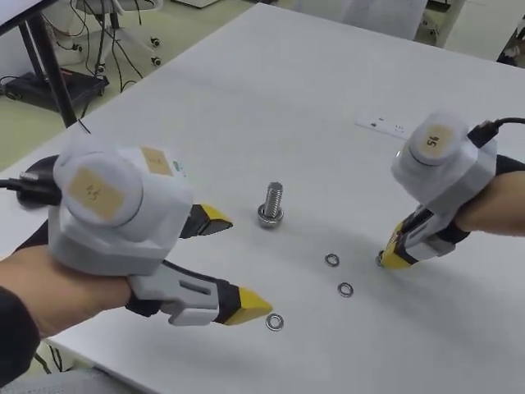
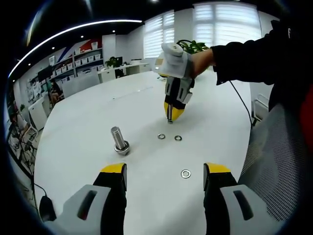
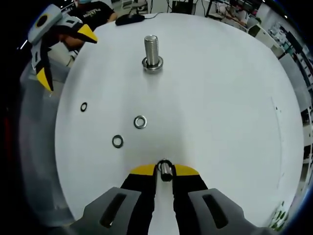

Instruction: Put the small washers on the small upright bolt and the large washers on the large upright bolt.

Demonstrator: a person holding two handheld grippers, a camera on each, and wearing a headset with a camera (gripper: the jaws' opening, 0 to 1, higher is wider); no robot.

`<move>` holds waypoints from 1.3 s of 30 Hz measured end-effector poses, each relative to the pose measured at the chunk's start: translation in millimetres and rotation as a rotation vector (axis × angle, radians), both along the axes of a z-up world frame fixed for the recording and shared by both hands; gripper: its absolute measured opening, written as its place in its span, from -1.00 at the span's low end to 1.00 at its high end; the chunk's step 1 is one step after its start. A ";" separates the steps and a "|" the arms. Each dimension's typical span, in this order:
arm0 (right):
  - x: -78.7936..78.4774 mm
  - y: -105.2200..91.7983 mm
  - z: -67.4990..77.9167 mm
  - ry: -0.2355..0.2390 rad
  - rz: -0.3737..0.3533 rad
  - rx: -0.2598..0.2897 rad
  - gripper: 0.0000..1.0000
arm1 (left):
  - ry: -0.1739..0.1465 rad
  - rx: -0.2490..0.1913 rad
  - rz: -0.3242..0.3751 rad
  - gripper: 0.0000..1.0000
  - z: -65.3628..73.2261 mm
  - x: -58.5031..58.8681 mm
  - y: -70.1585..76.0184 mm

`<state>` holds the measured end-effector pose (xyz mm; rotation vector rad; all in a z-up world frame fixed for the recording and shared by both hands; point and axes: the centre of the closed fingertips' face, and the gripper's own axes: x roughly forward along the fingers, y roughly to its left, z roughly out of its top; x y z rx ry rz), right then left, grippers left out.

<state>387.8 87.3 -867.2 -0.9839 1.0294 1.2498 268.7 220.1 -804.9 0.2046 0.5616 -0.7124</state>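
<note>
The large bolt (image 1: 271, 205) stands upright mid-table with a washer around its base (image 2: 120, 140) (image 3: 152, 51). Three loose washers lie flat on the table: one (image 1: 331, 260), one (image 1: 345, 289), and one (image 1: 275, 322) just beside my left gripper's lower tip. My left gripper (image 1: 238, 258) is open, low over the table, and that last washer (image 2: 186, 174) lies between its jaws toward the right one. My right gripper (image 1: 392, 259) touches the table tip-down, shut on the small bolt (image 3: 165, 170), which stands between its yellow tips.
The white table (image 1: 312, 98) stretches far behind the bolt. A small printed label (image 1: 381, 125) lies behind the right gripper. The table's near edge runs close below the left gripper. Cables and a stand sit on the floor at far left.
</note>
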 end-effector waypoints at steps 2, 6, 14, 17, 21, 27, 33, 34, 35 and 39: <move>-0.5 -0.2 -1.0 0.002 0.000 0.001 -0.73 | 0.000 0.000 0.000 0.25 0.0 0.0 0.2; -0.5 -0.5 -3.1 -0.004 0.001 0.002 -0.73 | 0.000 0.000 0.002 0.25 -0.1 -0.3 0.3; -1.6 -2.0 -5.4 -0.006 0.002 0.002 -0.70 | 0.000 0.002 0.002 0.25 -0.2 -0.9 0.2; -2.0 -2.2 -5.6 -0.008 -0.002 0.005 -0.64 | 0.001 0.003 0.001 0.25 -0.5 -1.5 -0.1; -2.3 -3.8 -5.1 -0.010 -0.004 0.008 -0.62 | 0.001 0.002 -0.001 0.25 -0.3 -1.9 -0.8; -0.9 -8.0 -1.3 -0.021 -0.016 0.020 -0.45 | 0.002 0.004 -0.003 0.25 -0.4 -2.4 -1.4; 1.6 -10.7 5.0 -0.044 -0.027 0.036 -0.37 | 0.001 0.002 -0.004 0.25 0.0 -2.1 -1.4; 1.7 -11.0 6.4 -0.049 -0.028 0.038 -0.36 | 0.001 0.003 -0.003 0.25 -0.1 -2.0 -1.2; 1.9 -11.2 8.7 -0.055 -0.030 0.044 -0.35 | 0.001 0.003 -0.003 0.25 -0.2 -1.9 -1.2; -0.1 -12.1 14.9 -0.065 -0.036 0.057 -0.33 | 0.002 0.004 -0.005 0.25 -0.5 -1.6 -1.5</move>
